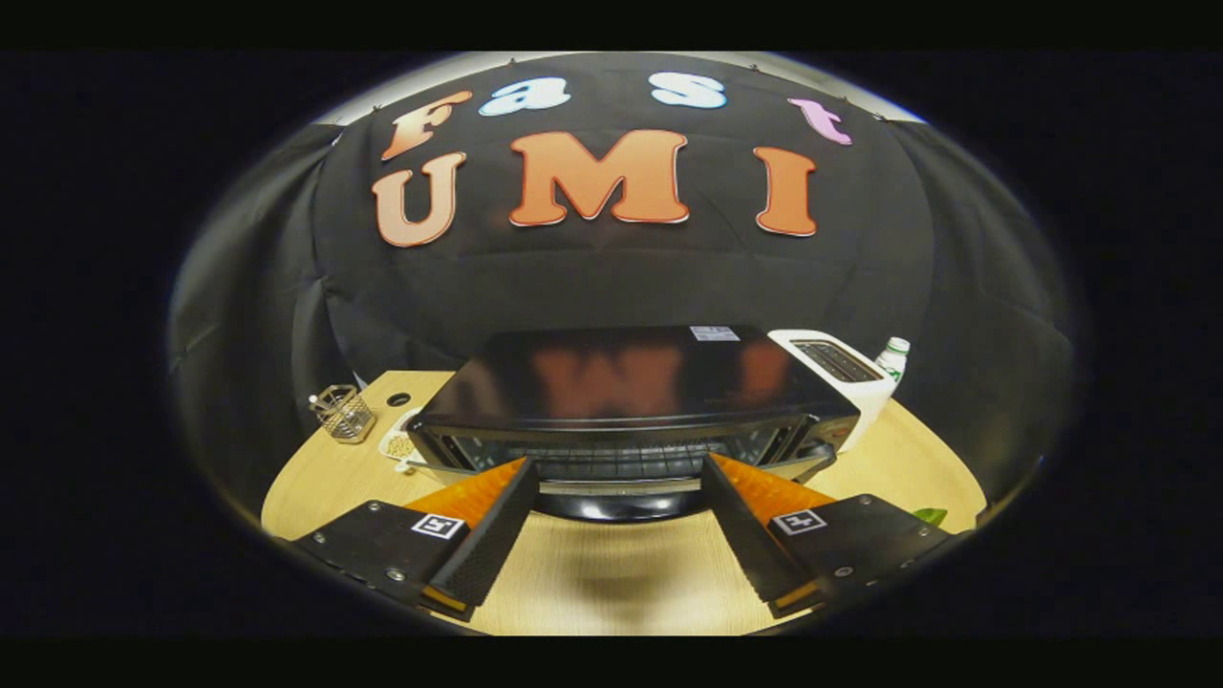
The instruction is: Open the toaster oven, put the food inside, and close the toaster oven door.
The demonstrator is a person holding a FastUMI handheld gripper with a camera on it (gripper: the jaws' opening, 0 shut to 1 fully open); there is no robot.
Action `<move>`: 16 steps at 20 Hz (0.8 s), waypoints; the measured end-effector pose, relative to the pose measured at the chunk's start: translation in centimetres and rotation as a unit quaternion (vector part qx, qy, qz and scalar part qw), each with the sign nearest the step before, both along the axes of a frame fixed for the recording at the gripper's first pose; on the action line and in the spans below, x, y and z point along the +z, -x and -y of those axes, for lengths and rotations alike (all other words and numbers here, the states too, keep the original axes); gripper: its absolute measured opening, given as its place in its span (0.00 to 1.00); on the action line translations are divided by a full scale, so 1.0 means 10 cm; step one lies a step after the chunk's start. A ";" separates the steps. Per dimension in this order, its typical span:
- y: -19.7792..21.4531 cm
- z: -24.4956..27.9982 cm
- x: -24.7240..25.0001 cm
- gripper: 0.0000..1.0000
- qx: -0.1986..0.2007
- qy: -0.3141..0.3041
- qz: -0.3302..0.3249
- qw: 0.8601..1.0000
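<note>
Toaster oven (631,401) front facing fingers (497,526), long axis crosswise; fingers apart

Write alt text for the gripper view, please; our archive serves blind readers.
The gripper holds its two fingers open and empty just before the black toaster oven, flanking its door handle, on a wooden table. A white toaster and bottle stand beyond on one side, a wire basket on the other.

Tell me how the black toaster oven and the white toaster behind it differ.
The toaster oven is black, wide and low; the toaster is white, narrower and taller. The oven loads from the front and stands just ahead of the open gripper; the toaster has top slots and stands beyond it. Both stand on the wooden table.
</note>
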State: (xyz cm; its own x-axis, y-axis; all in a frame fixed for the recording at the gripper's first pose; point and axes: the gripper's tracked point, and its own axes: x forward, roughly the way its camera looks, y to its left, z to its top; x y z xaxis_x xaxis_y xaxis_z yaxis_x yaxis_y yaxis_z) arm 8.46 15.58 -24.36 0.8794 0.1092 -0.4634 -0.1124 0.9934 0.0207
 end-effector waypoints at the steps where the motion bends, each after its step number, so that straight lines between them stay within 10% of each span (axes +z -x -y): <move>1: 0.06 0.01 -0.02 1.00 -0.002 0.001 -0.001 1.000; 16: 0.90 0.11 -0.59 1.00 -0.003 0.016 -0.059 0.998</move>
State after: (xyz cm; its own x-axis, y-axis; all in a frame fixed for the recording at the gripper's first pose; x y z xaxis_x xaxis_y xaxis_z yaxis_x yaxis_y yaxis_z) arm -0.52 14.51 -30.30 0.8192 0.0867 -0.5669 -0.1045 0.9945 0.0011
